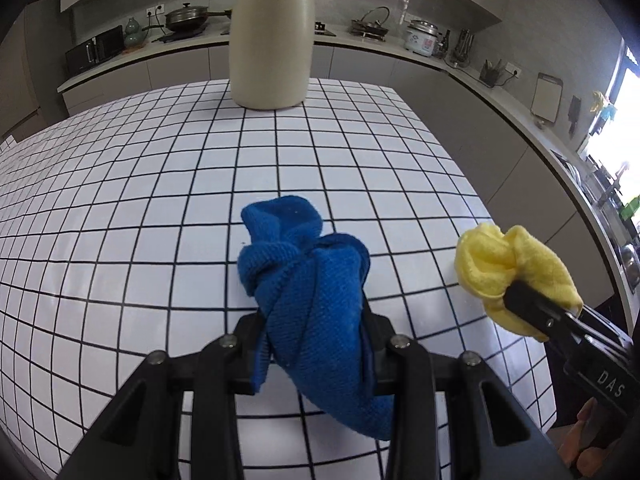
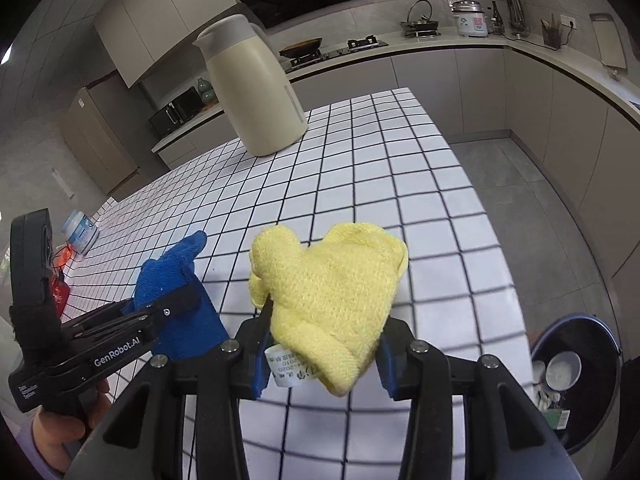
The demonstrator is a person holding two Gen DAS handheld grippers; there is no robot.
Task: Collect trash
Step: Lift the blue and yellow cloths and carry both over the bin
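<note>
Both grippers level over tiled table (image 1: 120, 200), left gripper (image 1: 312, 320) clamping blue cloth (image 1: 308, 276), right gripper (image 2: 324, 332) yellow cloth (image 2: 332, 280)

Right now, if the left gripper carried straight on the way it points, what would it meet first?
Probably the cream jug, standing straight ahead of the left gripper beyond bare tabletop; depth is uncertain.

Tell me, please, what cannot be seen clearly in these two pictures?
- Jug: top cut off by frame edge, left wrist view.
- Label on yellow cloth: print too small, right wrist view.
- Bin: contents partly hidden by its rim, right wrist view.
</note>
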